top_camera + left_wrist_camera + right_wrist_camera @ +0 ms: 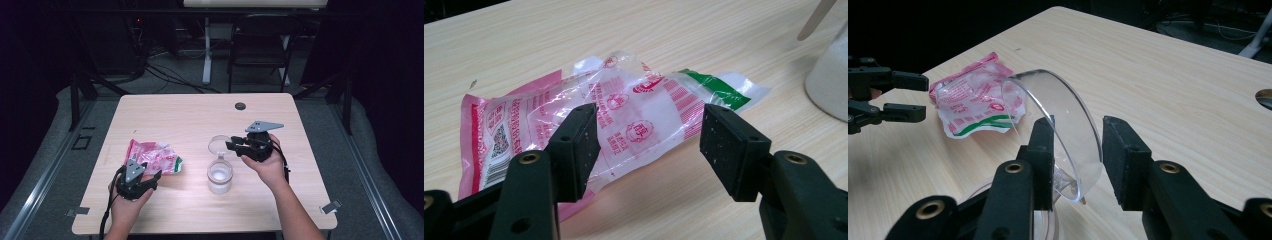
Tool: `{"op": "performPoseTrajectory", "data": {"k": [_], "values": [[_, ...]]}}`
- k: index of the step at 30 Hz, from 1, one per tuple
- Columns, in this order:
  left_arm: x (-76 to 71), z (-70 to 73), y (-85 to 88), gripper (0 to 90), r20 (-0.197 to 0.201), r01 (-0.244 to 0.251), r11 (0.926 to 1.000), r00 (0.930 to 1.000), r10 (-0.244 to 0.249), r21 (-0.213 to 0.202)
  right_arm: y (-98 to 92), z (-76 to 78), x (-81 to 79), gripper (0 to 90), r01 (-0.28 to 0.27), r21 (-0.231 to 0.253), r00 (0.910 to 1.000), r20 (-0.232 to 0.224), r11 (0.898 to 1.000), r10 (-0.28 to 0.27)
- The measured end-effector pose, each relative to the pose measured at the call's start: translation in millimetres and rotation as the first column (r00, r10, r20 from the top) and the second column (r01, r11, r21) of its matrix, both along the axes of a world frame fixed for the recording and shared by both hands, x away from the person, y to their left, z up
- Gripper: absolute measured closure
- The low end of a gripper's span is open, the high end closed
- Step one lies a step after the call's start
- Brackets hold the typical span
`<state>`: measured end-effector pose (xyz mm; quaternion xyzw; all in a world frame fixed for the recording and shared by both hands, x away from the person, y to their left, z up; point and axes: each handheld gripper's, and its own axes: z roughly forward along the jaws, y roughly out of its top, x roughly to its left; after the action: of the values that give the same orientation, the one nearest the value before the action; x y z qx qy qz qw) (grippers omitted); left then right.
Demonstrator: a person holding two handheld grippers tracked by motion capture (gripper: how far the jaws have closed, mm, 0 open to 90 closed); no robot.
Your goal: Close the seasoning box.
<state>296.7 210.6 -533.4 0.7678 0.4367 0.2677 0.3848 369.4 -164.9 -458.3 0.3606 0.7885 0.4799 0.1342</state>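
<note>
Now: two claws, one packet, one lid, one jar

Left claw (pixel 649 145) gapes empty by the single crumpled packet (pixel 624 115) on the worktop (pixel 190 115). Right claw (pixel 1078 165) stands half open around one clear lid (pixel 1058 125), tilted above one jar (pixel 220 176)

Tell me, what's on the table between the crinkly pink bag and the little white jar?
Nothing. In the high view, bare wood separates the pink bag from the jar; the jar's clear lid stands open above it.
</note>
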Motion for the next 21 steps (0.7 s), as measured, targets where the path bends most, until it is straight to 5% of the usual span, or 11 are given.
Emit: {"op": "performPoseTrajectory", "data": {"k": [14,21], "values": [[1.9,4.6,-5.6,44.4,0.019,-0.004,0.9998,0.9998,0.004,-0.020,4.0,1.4,-5.5,62.4,-0.013,-0.012,0.9997,0.021,1.000,0.013],[4.3,10.3,-25.4,45.7,0.015,0.085,0.9964,0.9963,-0.085,0.006,6.4,1.4,-11.0,60.2,-0.016,-0.023,0.9991,0.039,1.000,0.017]]}}
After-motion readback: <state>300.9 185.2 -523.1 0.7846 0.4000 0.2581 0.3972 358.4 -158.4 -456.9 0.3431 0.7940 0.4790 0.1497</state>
